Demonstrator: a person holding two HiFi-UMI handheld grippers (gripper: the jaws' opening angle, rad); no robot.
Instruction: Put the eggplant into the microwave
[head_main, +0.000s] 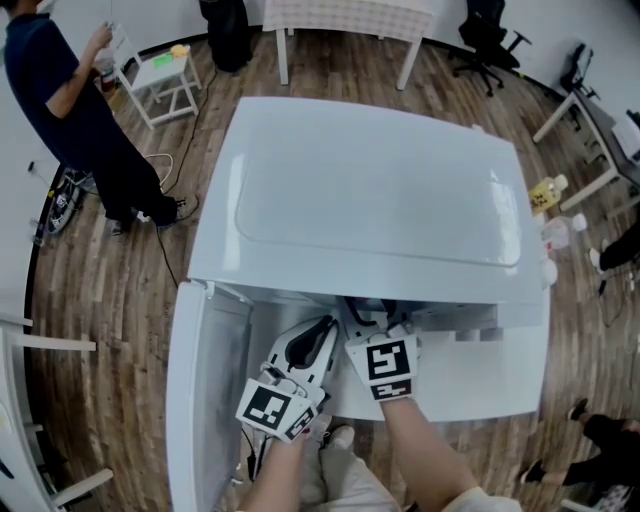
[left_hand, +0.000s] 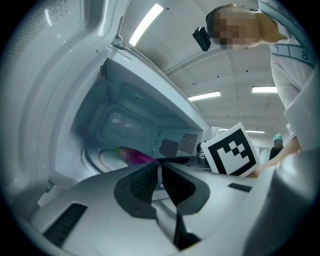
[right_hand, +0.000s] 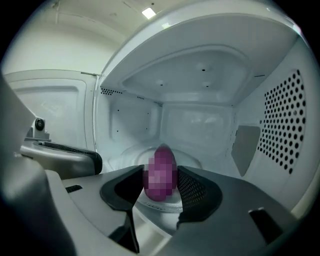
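Observation:
The purple eggplant (right_hand: 160, 172) sits between the pads of my right gripper (right_hand: 161, 181), which is shut on it inside the white microwave's (head_main: 370, 190) cavity, just over the glass turntable (right_hand: 167, 206). In the left gripper view the eggplant (left_hand: 134, 156) hangs level above the turntable (left_hand: 102, 161), stem end to the left. My left gripper (left_hand: 160, 172) is shut with nothing in it, held just outside the opening beside the right one. In the head view both grippers, left (head_main: 310, 345) and right (head_main: 372, 318), reach under the microwave's top edge, which hides the eggplant.
The microwave door (head_main: 205, 400) stands swung open at the left. A perforated vent wall (right_hand: 287, 125) lines the cavity's right side. A person in dark clothes (head_main: 70, 110) stands at the back left near a small white stand (head_main: 165, 75). Bottles (head_main: 550, 195) sit on the floor at the right.

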